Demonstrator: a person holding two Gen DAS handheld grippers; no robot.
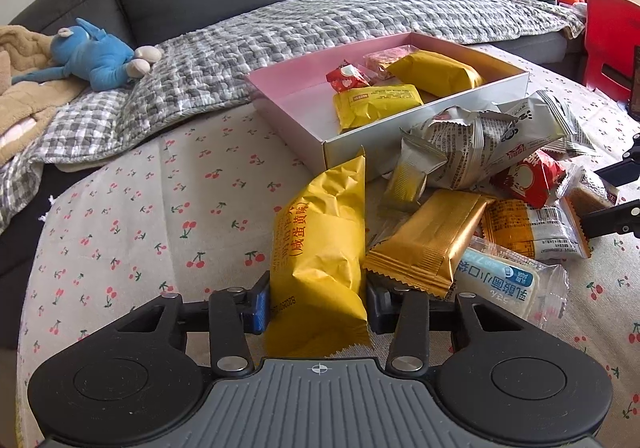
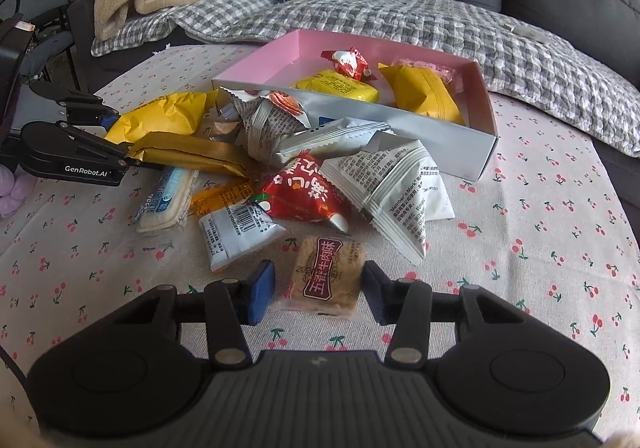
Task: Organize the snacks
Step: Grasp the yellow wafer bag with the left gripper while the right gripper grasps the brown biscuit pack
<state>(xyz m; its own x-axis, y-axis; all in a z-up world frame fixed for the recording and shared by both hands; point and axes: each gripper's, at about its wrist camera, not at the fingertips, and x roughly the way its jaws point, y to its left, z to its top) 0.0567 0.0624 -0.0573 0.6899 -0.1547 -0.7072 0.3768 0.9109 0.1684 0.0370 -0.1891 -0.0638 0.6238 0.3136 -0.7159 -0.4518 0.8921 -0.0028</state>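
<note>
A pink-lined box (image 1: pixel 288 96) holding several snacks sits on the cherry-print cloth; it also shows in the right wrist view (image 2: pixel 440 132). A pile of loose snack packs (image 1: pixel 480 184) lies in front of it. My left gripper (image 1: pixel 318 298) is shut on a yellow snack pack (image 1: pixel 320 244), pads pressed on both its sides. My right gripper (image 2: pixel 318 290) straddles a brown beef-flavour snack bar (image 2: pixel 328 278); the right pad touches it, the left pad stands slightly off. The left gripper also shows in the right wrist view (image 2: pixel 116 136), beside the yellow pack (image 2: pixel 160 116).
A gold pack (image 1: pixel 428 244) and a white-blue pack (image 1: pixel 512 284) lie right of the left gripper. A grey sofa with a checked blanket (image 1: pixel 280 32), a blue plush toy (image 1: pixel 92 56) and a red chair (image 1: pixel 612 44) surround the table.
</note>
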